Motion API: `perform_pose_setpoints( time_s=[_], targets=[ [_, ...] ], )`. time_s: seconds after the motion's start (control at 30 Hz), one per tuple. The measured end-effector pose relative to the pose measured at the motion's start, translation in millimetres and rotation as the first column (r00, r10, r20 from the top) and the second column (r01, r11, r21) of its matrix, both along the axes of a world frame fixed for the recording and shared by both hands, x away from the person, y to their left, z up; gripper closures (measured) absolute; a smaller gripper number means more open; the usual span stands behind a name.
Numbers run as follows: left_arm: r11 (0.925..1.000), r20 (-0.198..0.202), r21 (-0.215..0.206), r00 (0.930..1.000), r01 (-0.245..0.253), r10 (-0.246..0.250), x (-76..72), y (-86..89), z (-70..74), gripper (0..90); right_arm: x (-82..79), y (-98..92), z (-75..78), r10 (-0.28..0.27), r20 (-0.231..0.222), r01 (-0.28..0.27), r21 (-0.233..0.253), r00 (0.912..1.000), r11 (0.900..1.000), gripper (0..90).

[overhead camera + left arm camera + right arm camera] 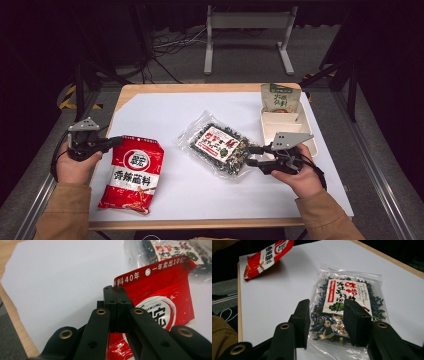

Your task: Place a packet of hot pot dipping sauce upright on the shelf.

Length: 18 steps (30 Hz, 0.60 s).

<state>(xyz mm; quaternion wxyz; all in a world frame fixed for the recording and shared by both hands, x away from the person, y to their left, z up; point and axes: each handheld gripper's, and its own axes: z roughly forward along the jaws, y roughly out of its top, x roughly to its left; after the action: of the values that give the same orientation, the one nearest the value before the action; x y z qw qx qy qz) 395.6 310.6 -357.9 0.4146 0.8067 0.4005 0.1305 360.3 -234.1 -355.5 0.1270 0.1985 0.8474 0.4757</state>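
The seaweed packet [347, 307] lay flat on the tabletop [180, 190] between the right gripper's [325, 322] released jaws; its near edge was best pinched squarely. The left gripper's [116, 293] jaws were clenched beside the red pouch [160, 307].

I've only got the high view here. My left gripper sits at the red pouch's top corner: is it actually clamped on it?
Observer: The left gripper view shows its jaws closed flat together over the red pouch, with no gap; whether the edge is pinched between them is hidden.
Operator: And the right one?
Observer: The right gripper view shows its jaws wide apart, astride the near end of the clear seaweed packet, not yet closed.
Operator: What faces me on that packet?
Observer: A white label with red characters, over dark dried greens.
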Motion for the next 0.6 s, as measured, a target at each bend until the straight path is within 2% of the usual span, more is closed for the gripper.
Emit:
perform_pose_setpoints(
  time_s=[0.07, 0.13, 0.3, 0.4, 0.6],
  targets=[
    [1.0, 0.023, -0.006, 0.9997, -0.003, 0.003, -6.2, 0.5, 7.1, 89.9, -0.6, -0.2, 1.4, -0.004, 0.002, 0.004, 0.006, 1.0, 1.0, 55.9],
    [0.9998, 0.056, 0.016, 0.9984, -0.013, 0.012, -11.8, -1.5, 13.3, 90.0, -1.2, -1.2, 3.6, -0.023, 0.005, 0.023, 0.011, 0.9997, 1.0, 55.1],
    [0.9994, 0.112, 0.021, 0.9933, 0.027, -0.029, -26.9, -12.7, 29.5, 90.0, -3.8, -2.8, 7.4, -0.026, 0.001, 0.026, 0.048, 0.9997, 0.999, 55.4],
    [0.9973, 0.147, 0.047, 0.9872, 0.056, -0.062, -41.3, -20.6, 42.0, 90.0, -5.3, -3.0, 8.6, -0.023, 0.006, 0.022, 0.061, 0.9997, 0.998, 56.4],
    [0.9955, 0.184, 0.044, 0.9788, 0.084, -0.09, -58.4, -24.3, 55.4, 90.0, -7.1, -4.3, 6.7, -0.024, -0.004, 0.024, 0.069, 0.9997, 0.997, 56.6]
  ],
)
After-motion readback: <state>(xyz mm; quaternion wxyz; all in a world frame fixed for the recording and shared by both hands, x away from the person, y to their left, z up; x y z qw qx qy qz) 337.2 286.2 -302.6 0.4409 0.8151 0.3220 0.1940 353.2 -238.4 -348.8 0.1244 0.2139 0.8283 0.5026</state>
